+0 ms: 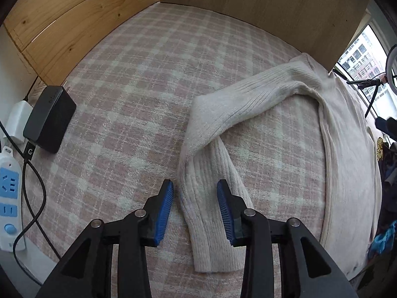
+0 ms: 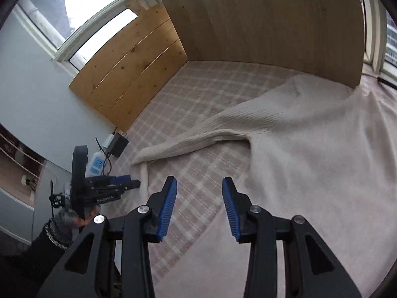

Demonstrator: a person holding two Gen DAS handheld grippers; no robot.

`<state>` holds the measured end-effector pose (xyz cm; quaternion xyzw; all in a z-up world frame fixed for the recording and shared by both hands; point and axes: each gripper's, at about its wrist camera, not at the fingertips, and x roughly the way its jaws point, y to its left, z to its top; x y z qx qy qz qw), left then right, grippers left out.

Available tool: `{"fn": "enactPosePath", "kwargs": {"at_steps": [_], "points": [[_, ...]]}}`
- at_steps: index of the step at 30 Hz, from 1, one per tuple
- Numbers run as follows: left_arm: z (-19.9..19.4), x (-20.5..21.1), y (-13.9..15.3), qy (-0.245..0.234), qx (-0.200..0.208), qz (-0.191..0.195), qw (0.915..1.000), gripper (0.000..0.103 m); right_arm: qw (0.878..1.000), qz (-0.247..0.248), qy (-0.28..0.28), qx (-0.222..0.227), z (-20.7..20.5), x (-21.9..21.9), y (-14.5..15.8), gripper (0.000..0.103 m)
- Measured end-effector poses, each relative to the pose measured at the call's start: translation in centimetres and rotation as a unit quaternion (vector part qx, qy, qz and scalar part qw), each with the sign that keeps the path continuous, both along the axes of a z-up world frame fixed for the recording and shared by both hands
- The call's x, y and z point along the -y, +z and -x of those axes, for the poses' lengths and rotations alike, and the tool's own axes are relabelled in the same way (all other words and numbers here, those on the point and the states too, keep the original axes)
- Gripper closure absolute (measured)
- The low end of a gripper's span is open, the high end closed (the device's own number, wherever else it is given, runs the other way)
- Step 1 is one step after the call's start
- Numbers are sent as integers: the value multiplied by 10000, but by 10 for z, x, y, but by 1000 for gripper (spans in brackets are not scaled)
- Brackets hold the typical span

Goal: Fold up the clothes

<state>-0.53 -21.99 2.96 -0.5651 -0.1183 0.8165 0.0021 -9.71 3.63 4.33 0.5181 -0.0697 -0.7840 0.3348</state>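
A cream ribbed sweater (image 1: 347,134) lies flat on a pink plaid bedspread (image 1: 129,104). Its sleeve (image 1: 211,173) bends back on itself, cuff end toward me. My left gripper (image 1: 195,186) is open, its blue pads straddling the lower sleeve just above it, nothing pinched. In the right wrist view the sweater's body (image 2: 310,161) spreads to the right and the sleeve (image 2: 198,139) runs left. My right gripper (image 2: 199,183) is open over the bedspread (image 2: 188,178) beside the sweater's hem. The left gripper (image 2: 134,183) shows at the left, held by a hand, near the sleeve's end.
A black power adapter (image 1: 49,119), a white charger (image 1: 18,121), a white-and-blue power strip (image 1: 8,193) and cables lie at the bed's left edge. Wooden boards (image 1: 74,19) wall the bed at the far end. A window (image 1: 359,57) and a ring light stand (image 1: 382,79) are right.
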Motion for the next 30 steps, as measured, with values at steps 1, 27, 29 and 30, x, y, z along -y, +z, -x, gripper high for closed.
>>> {"fn": "enactPosePath", "kwargs": {"at_steps": [1, 27, 29, 30], "points": [[1, 0, -1, -100, -5, -9, 9999, 80, 9997, 15, -162, 186, 9, 8, -9, 65], [-4, 7, 24, -1821, 147, 108, 9831, 70, 9828, -570, -952, 1476, 62, 41, -60, 84], [5, 10, 6, -1703, 316, 182, 9847, 70, 9854, -618, -926, 1291, 64, 41, -47, 84], [5, 6, 0, -1773, 402, 149, 9832, 70, 9860, -592, -970, 1216, 69, 40, -40, 84]]}}
